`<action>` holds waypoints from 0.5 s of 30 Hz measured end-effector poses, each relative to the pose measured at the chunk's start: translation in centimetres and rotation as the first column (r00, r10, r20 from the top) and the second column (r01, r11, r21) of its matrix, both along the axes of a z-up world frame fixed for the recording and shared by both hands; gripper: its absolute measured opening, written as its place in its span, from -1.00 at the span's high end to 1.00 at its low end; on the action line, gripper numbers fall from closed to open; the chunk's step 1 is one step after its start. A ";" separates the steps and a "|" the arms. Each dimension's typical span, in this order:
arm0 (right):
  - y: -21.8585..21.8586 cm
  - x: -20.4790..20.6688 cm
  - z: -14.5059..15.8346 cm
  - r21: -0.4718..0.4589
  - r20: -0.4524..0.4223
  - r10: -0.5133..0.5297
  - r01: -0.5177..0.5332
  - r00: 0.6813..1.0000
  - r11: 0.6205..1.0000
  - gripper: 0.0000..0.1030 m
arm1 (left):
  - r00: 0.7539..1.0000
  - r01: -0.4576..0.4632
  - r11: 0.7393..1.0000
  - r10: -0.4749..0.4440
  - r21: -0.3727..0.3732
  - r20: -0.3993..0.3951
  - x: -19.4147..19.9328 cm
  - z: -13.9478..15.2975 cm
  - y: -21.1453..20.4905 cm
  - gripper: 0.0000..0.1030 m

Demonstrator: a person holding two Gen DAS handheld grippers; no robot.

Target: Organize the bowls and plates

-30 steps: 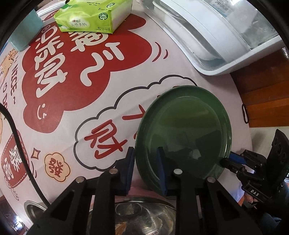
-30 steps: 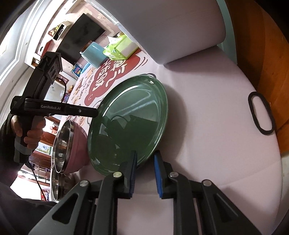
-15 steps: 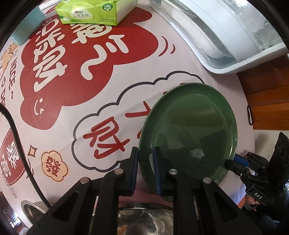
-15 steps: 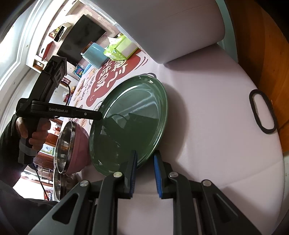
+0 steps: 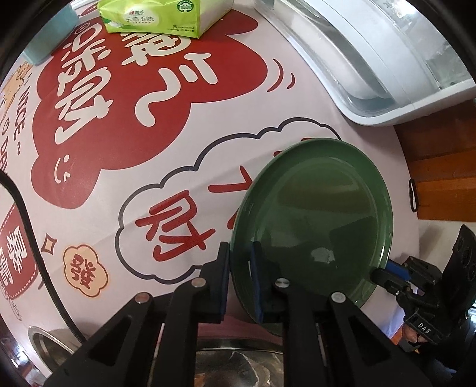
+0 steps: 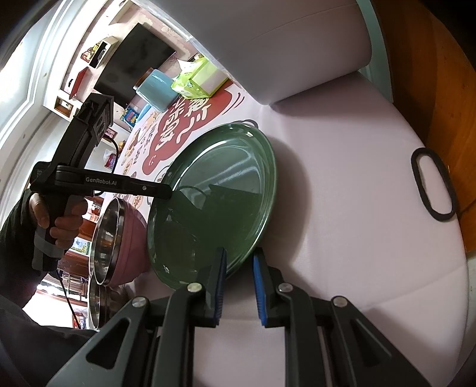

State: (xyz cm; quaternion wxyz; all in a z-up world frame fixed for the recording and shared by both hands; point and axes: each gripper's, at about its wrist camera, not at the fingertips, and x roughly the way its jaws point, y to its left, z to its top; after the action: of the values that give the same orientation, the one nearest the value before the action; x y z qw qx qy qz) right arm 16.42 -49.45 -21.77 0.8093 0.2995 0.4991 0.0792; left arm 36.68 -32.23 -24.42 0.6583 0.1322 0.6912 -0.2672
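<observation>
Bright daylight from the blown-out window at left glares off the glossy dark-green round plate [image 6: 214,196]; fisheye edges bend, corners black.

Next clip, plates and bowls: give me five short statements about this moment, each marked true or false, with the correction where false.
1. The left tongs are shut on the rim of the green plate. True.
2. The right tongs hold a steel bowl. False: they sit at the plate's edge, with the rim by one finger; no bowl is in them.
3. A pink bowl with a steel inside sits beside the plate. True.
4. The green tissue pack lies on the plate. False: it lies far off on the printed tablecloth.
5. The plate is stacked with food. False: it is bare.
</observation>
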 end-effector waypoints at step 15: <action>-0.2 -1.3 2.0 -0.051 0.037 -0.017 0.019 0.999 0.999 0.68 | 0.997 -0.014 0.996 0.021 -0.091 0.079 -1.0 4.3 -0.7 0.78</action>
State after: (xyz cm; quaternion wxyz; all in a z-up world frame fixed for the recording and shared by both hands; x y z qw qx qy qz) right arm 15.17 -49.67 -19.80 0.8264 0.2816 0.4833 0.0647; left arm 35.71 -32.97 -20.07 0.6932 0.1070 0.6526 -0.2867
